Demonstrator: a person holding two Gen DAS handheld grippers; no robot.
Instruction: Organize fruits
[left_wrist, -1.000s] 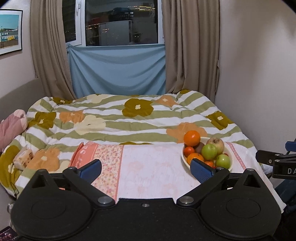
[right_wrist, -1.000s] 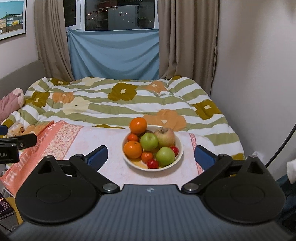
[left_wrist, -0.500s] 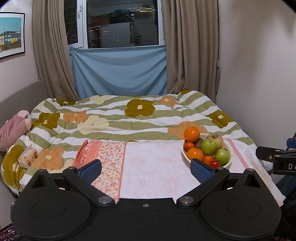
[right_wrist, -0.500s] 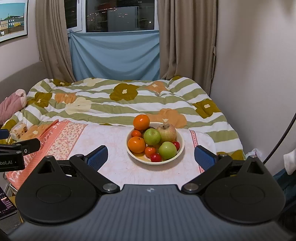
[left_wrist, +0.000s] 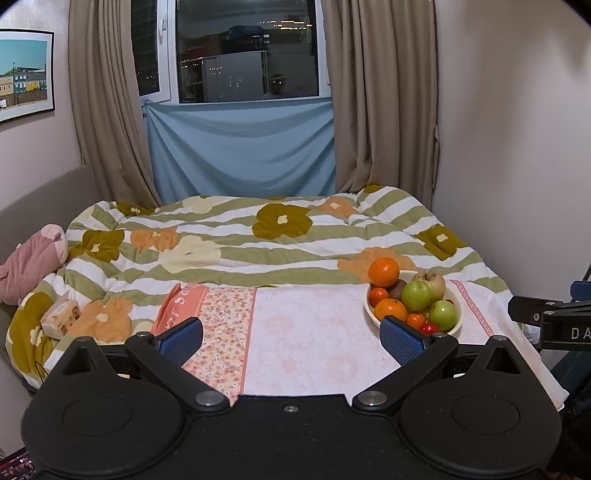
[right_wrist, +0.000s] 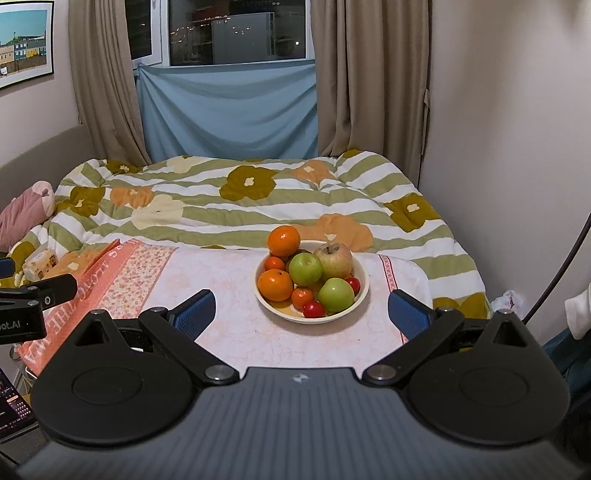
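Bedding dominates both views: a bed (right_wrist: 258, 199) under a striped floral quilt, backed by a curtained window. In front of it stands a counter (right_wrist: 236, 332) covered by a pink floral cloth (left_wrist: 295, 332).

On that cloth sits one cream bowl (right_wrist: 360, 295), nearer the right end of the counter. All fruit visible is heaped inside it: two large oranges (right_wrist: 283, 240), two green apples (right_wrist: 305, 268), a yellowish apple (right_wrist: 334, 259), smaller orange and red fruits (right_wrist: 313, 309), and a dark fruit, possibly a kiwi, partly hidden in the pile. No fruit lies loose on the cloth or the quilt.

Left claw (left_wrist: 291, 334) is spread wide and holds nothing; it is held back from the counter's near edge, with the bowl beyond its right finger. Right claw (right_wrist: 301, 308) is likewise spread and empty, aimed squarely at the bowl but held short of it.

Assessment: the scene fits two stages equally. Either the fruit is already gathered into the bowl, or it is a mixed heap awaiting sorting onto the cloth. Neither view settles which.
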